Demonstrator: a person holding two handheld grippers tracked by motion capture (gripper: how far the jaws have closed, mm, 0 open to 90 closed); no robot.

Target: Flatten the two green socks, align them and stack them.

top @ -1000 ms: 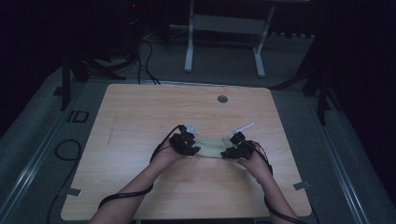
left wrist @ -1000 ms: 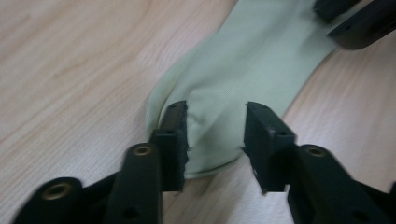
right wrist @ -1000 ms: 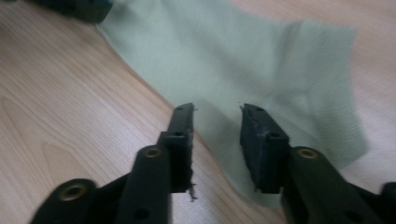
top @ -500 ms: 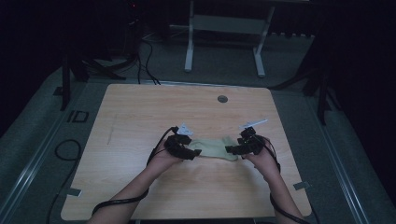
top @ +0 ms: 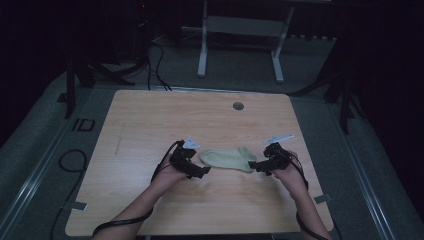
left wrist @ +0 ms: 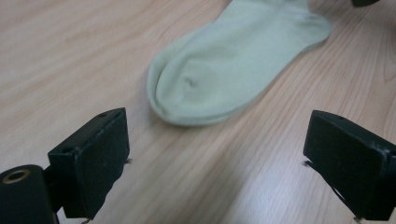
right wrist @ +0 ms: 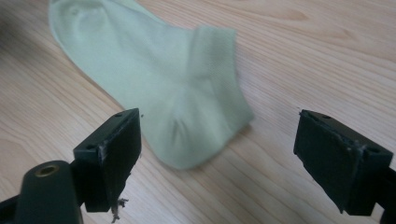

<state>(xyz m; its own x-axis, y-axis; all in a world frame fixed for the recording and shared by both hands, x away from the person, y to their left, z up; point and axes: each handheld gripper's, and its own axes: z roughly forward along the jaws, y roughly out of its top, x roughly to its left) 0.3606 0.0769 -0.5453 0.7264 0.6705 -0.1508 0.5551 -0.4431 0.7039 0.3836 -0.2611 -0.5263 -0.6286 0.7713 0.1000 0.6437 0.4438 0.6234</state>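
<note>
A pale green sock [top: 229,159] lies flat on the light wooden bench [top: 150,120], near the front and a little right of the middle. It is a short ankle sock, stretched out sideways, with its round toe end to the left and its ribbed cuff and heel to the right. It looks like two socks laid one on top of the other, but that is hard to tell.

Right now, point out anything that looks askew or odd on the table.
Nothing stands out. The pale green sock lies flat on the wooden table, between the open left gripper and right gripper; neither touches it.
</note>
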